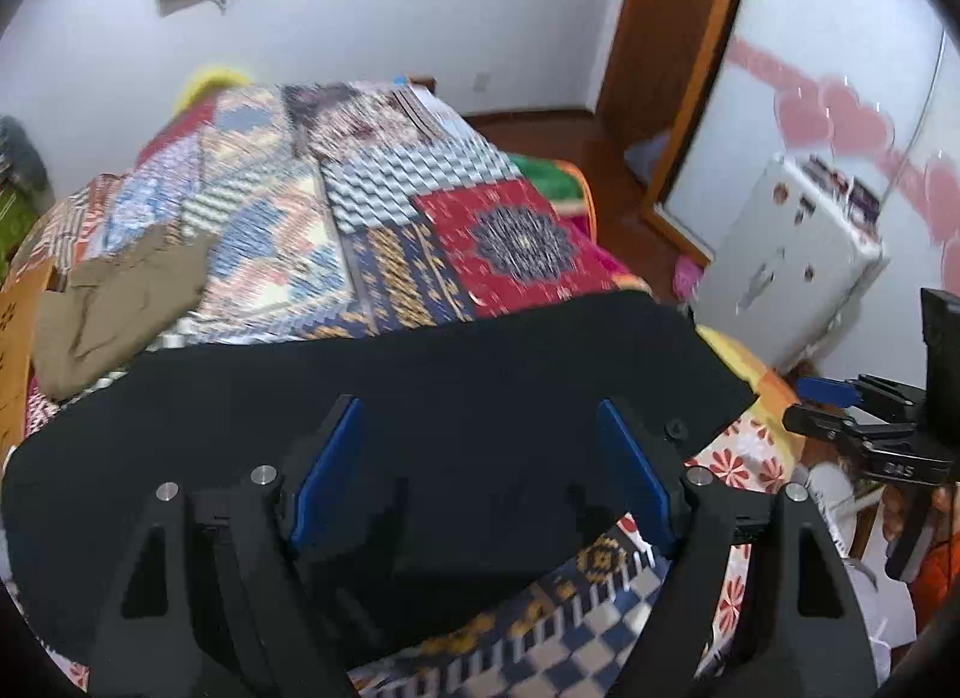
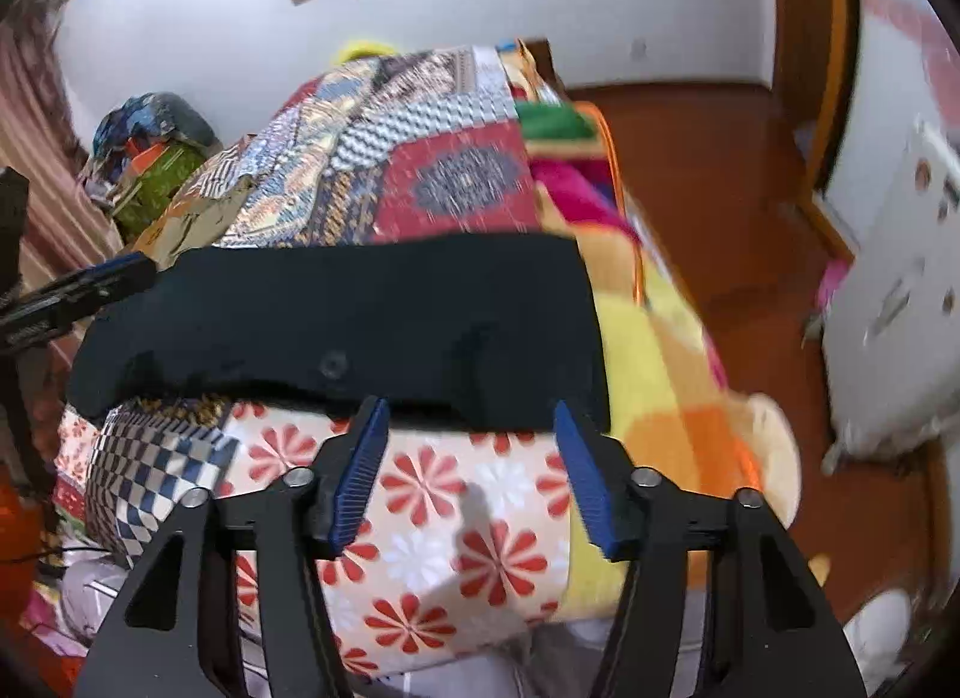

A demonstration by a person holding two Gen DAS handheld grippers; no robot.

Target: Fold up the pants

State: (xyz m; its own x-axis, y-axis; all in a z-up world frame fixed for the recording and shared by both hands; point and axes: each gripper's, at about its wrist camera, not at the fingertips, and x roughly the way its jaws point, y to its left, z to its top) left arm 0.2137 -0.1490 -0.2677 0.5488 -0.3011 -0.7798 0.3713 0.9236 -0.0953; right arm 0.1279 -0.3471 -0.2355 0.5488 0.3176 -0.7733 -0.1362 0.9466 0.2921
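Note:
The black pants lie flat across the near end of the bed, also seen in the right wrist view with a button near their front edge. My left gripper is open, its blue pads over the black cloth, not closed on it. My right gripper is open just at the near edge of the pants, holding nothing. The right gripper shows at the right edge of the left wrist view; the left gripper shows at the left of the right wrist view.
A patchwork quilt covers the bed. A tan garment lies at the bed's left side. A white suitcase stands on the wooden floor to the right. A heap of bags sits by the far left wall.

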